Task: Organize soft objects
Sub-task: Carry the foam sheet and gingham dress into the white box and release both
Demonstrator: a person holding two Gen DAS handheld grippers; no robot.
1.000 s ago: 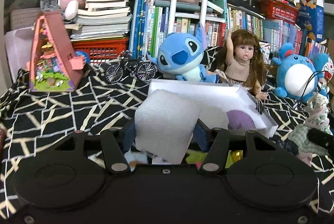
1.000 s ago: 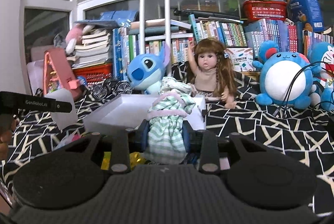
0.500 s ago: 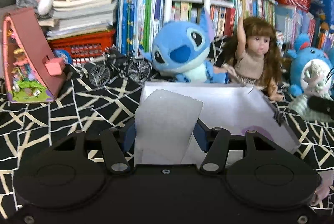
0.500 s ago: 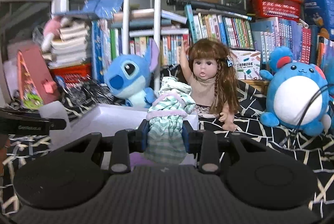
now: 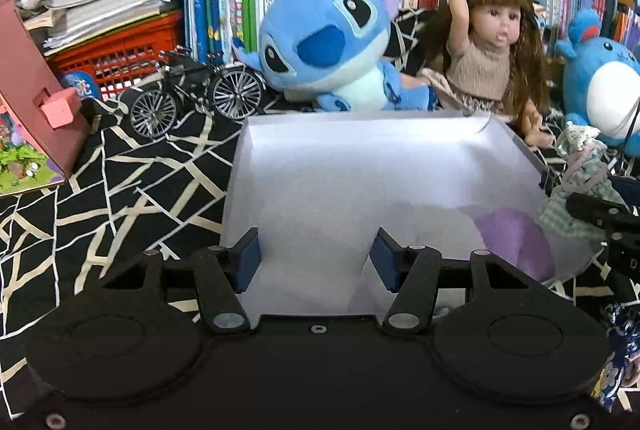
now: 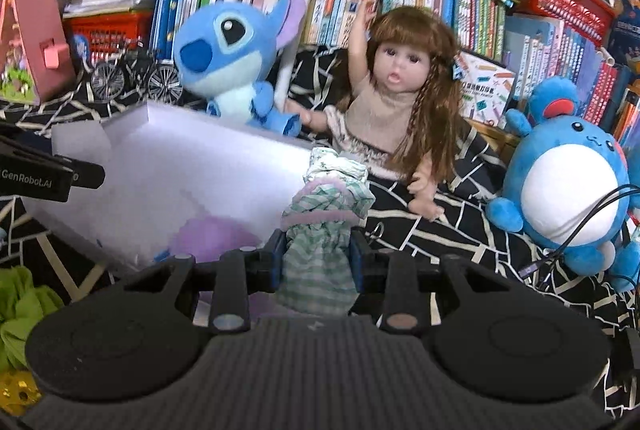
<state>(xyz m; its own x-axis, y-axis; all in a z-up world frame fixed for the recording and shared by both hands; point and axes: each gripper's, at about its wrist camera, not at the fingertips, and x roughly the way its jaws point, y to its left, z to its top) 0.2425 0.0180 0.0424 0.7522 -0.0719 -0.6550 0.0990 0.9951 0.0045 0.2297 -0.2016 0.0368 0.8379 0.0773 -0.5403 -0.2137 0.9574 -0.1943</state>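
Note:
My left gripper (image 5: 316,264) is shut on a white foam block (image 5: 316,226), whose sides sit against the blue pads. The block hangs over the near part of an open white box (image 5: 360,121) and blends into its white floor. A purple soft thing (image 5: 516,242) lies in the box's right corner. My right gripper (image 6: 318,264) is shut on a green checked cloth bundle (image 6: 320,230) with a lilac frill. It stands upright at the near right edge of the box (image 6: 224,149). The foam block (image 6: 80,141) and the left gripper's body show at the left of the right wrist view.
Behind the box sit a blue Stitch plush (image 5: 328,41), a long-haired doll (image 5: 492,61) and a round blue plush (image 6: 568,185). A model bicycle (image 5: 192,93) and a pink toy house (image 5: 36,109) stand at the left. Book stacks line the back. Green cloth (image 6: 20,306) lies near left.
Both grippers have moved forward toward the white box with their loads. The foam block now hangs over the box, and the cloth bundle has come up to its right edge.

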